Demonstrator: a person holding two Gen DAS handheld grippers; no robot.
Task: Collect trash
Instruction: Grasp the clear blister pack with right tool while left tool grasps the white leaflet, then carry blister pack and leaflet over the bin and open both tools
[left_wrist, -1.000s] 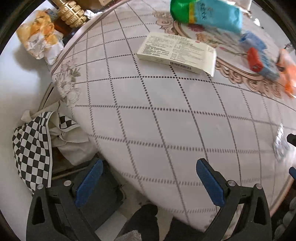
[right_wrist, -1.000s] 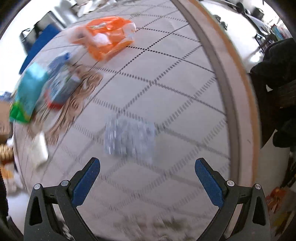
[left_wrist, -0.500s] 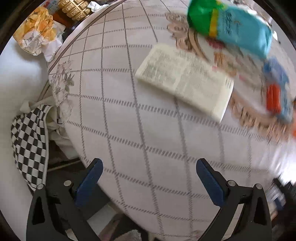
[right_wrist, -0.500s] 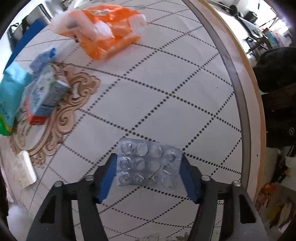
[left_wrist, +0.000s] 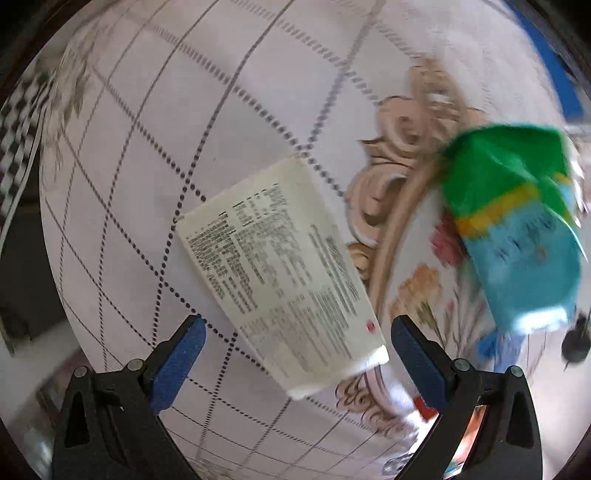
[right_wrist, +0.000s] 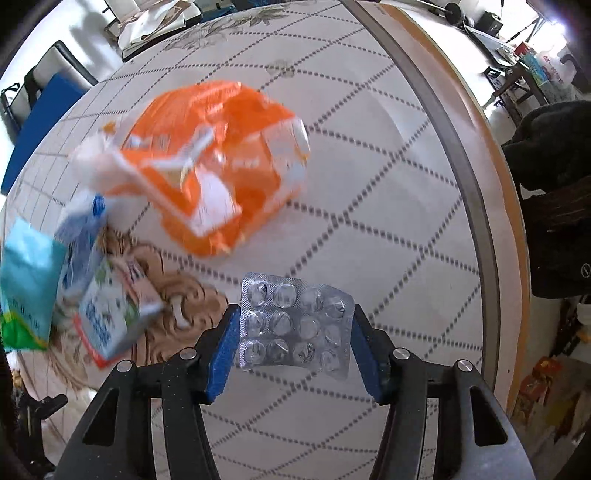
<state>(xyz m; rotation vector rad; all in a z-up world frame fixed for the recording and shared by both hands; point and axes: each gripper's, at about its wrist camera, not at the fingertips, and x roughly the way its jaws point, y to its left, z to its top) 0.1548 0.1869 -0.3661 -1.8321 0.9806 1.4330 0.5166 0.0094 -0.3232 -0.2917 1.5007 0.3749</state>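
Observation:
In the left wrist view, a flat cream medicine box (left_wrist: 284, 273) with black print lies on the round table's cloth (left_wrist: 122, 177). My left gripper (left_wrist: 295, 358) is open, its blue pads either side of the box's near end. A green and blue packet (left_wrist: 517, 229) lies to the right. In the right wrist view, my right gripper (right_wrist: 293, 350) is shut on an empty silver blister pack (right_wrist: 295, 325), held above the cloth. An orange plastic wrapper (right_wrist: 214, 162) lies beyond it. A small blue and white carton (right_wrist: 107, 314) lies at the left.
The table's wooden rim (right_wrist: 491, 206) curves along the right of the right wrist view, with a dark chair (right_wrist: 554, 206) past it. A blue chair seat (right_wrist: 40, 118) stands beyond the far edge. Checkered cloth (left_wrist: 18, 147) hangs off the table's left.
My right gripper closed on the blister pack and lifted it off the cloth. My left gripper moved forward over the table to straddle the cream box, staying open.

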